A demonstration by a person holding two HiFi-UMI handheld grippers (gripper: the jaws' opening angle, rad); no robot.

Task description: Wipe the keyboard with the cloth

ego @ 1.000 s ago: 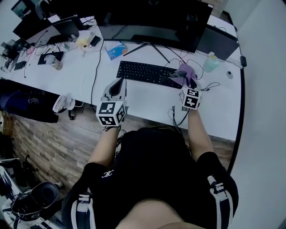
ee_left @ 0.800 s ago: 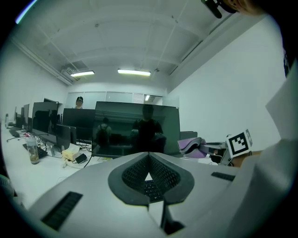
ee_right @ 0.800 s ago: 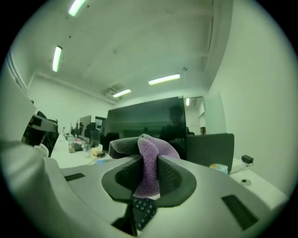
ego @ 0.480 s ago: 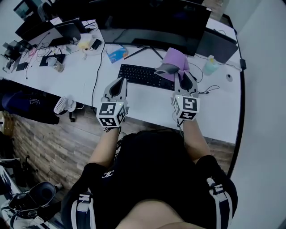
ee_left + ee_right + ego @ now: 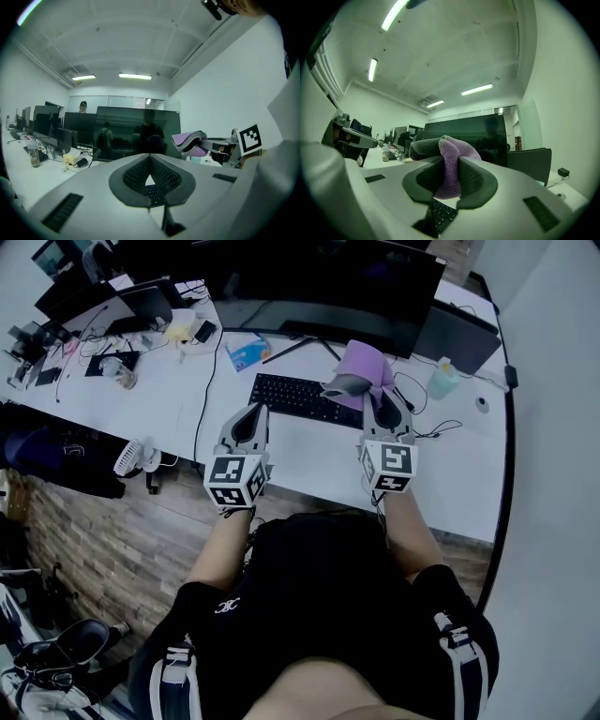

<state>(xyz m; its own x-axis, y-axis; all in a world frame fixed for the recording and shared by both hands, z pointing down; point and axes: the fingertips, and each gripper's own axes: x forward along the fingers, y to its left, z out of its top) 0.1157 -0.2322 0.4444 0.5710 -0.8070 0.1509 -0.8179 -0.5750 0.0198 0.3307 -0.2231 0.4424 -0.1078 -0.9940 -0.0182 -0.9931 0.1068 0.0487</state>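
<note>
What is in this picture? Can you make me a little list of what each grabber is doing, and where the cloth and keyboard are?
right gripper: shut on the fluffy purple cloth
left gripper: shut, holding nothing
cloth: lifted up, seemingly off the keys
flat black keyboard: lies on the white desk, before the big dark monitor
wiping: not happening right now

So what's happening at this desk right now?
A person is working with a handheld gripper in each hand. The right gripper is shut on a purple cloth and holds it over the right end of the black keyboard, apparently lifted clear of the keys. The left gripper hangs near the keyboard's left end with its jaws together and nothing between them. No wiping contact shows at this moment.
</note>
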